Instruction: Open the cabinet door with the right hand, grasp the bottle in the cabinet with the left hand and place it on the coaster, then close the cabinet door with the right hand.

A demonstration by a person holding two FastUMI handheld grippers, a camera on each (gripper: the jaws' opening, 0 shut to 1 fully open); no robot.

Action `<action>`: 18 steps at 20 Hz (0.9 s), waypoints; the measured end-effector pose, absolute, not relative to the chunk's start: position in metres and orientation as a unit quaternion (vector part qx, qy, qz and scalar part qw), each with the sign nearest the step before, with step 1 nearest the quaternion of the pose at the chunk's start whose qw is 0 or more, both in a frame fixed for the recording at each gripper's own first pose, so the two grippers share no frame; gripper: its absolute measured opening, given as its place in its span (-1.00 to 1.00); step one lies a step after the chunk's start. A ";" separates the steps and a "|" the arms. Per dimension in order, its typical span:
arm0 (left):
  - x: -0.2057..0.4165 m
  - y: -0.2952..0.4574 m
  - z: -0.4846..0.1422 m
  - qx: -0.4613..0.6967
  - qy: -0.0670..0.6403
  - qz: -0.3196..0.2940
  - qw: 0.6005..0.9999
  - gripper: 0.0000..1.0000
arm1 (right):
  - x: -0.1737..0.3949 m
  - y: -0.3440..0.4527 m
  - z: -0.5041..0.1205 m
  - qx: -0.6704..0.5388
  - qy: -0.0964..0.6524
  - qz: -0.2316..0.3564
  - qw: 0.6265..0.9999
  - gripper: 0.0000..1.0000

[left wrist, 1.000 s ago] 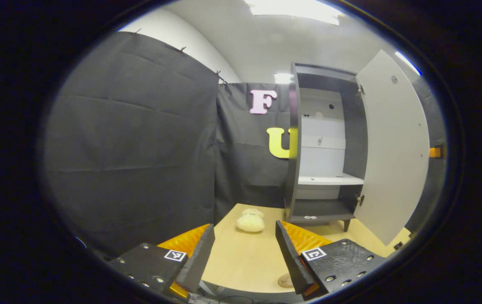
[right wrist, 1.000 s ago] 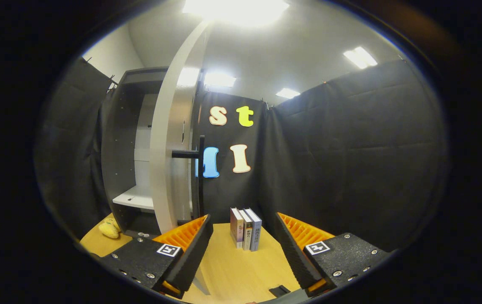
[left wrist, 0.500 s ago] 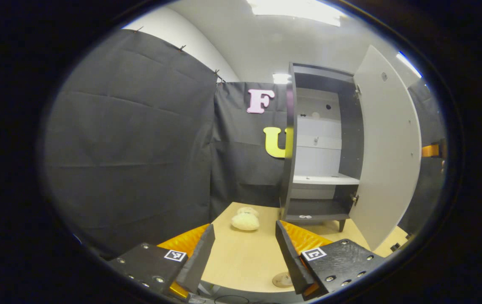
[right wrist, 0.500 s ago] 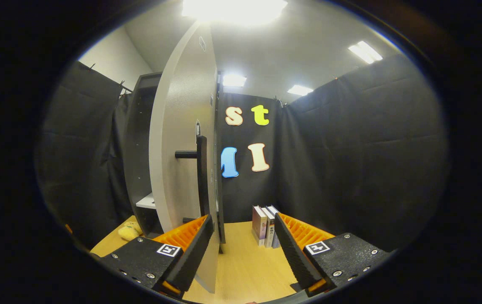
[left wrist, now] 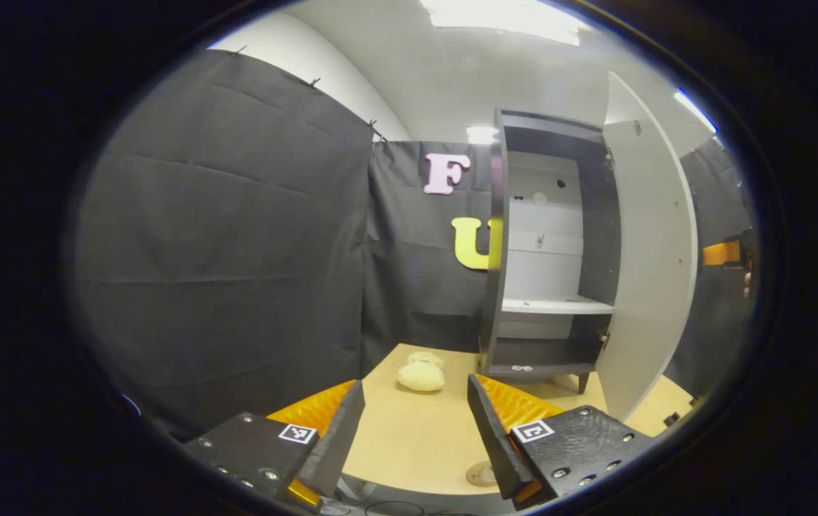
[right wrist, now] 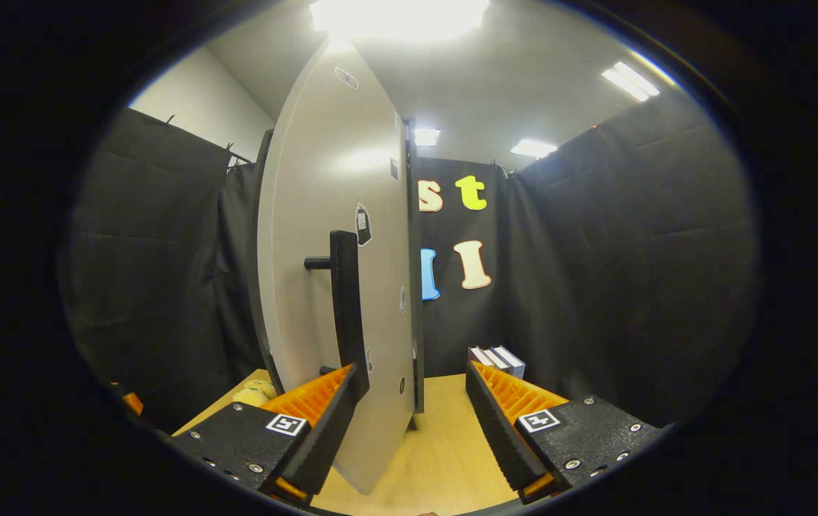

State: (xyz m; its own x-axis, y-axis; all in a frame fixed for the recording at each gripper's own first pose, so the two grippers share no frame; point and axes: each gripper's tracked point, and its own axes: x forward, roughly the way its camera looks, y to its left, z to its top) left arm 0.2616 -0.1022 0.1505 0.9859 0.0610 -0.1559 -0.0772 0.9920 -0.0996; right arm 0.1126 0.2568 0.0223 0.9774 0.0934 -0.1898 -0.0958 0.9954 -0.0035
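Note:
In the left gripper view the dark cabinet (left wrist: pixel 498 244) stands at the table's back, its pale door (left wrist: pixel 649 251) partly swung in, with a white shelf (left wrist: pixel 556 306) showing inside. A round coaster (left wrist: pixel 480 474) peeks out beside the fingers of my left gripper (left wrist: pixel 416 430), which is open and holds nothing. My right gripper (right wrist: pixel 412 416) is open just in front of the door's outer face (right wrist: pixel 330 215). Its left finger (right wrist: pixel 323 401) sits at the lower end of the black handle (right wrist: pixel 346 301); whether they touch I cannot tell. The right gripper (left wrist: pixel 725 252) also shows past the door's edge.
A cream plush toy (left wrist: pixel 421 373) lies on the wooden table (left wrist: pixel 409 437) left of the cabinet, and is seen again as the plush toy (right wrist: pixel 255 392) behind the door. Some books (right wrist: pixel 500 356) stand at the back right by the cloth wall.
The door has swung toward the cabinet, narrowing the opening. My right gripper has followed it round to face the door's outer side. The left gripper has barely moved.

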 end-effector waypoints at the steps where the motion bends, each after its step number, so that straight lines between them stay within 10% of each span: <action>1: 0.260 -0.101 0.151 -0.053 0.076 0.037 0.995 0.67 | 0.113 0.262 0.022 -0.005 0.095 0.053 0.994 0.76; 18: 0.253 -0.077 0.151 -0.032 0.077 0.068 0.994 0.66 | 0.153 0.363 0.008 0.032 0.099 0.135 0.985 0.84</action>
State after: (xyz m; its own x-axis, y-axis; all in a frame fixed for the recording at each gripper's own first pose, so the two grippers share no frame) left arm 0.2530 -0.0769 0.1514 0.9788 0.1312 -0.1572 -0.1411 0.9885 -0.0536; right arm 0.1535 0.3634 0.0076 0.9441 0.2719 -0.1863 -0.2594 0.9617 0.0890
